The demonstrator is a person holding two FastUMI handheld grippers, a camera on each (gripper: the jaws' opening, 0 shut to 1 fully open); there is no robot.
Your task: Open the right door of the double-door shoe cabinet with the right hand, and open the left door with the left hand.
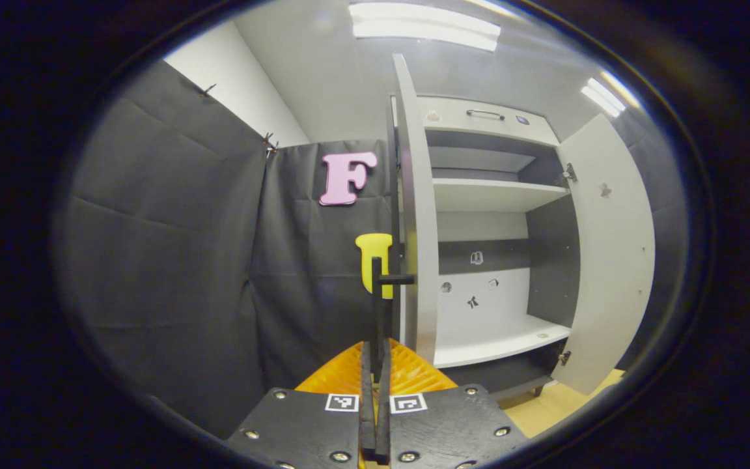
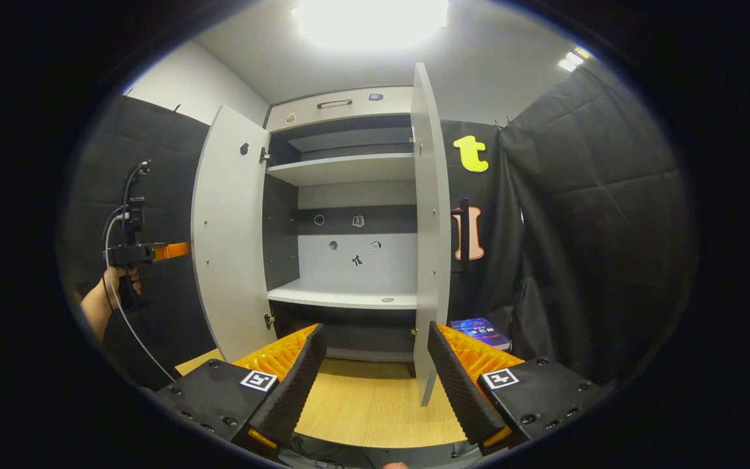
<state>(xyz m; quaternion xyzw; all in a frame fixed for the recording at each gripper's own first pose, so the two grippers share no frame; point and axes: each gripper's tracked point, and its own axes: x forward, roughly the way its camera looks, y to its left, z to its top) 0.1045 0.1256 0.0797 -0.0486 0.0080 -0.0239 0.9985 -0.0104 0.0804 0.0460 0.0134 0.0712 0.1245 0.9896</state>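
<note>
On the left door's (image 1: 414, 215) handle (image 1: 378, 306) the left gripper (image 1: 375, 365) pinches narrow, right gripper (image 2: 375, 365) gapes wide; stiff, light panels likely swing easily.

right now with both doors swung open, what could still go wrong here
1. The left gripper is shut on the black bar handle of the white left door; backing away before opening could yank the door or tip the cabinet.
2. The open right gripper sits near the white right door edge; a forward move could knock it.
</note>
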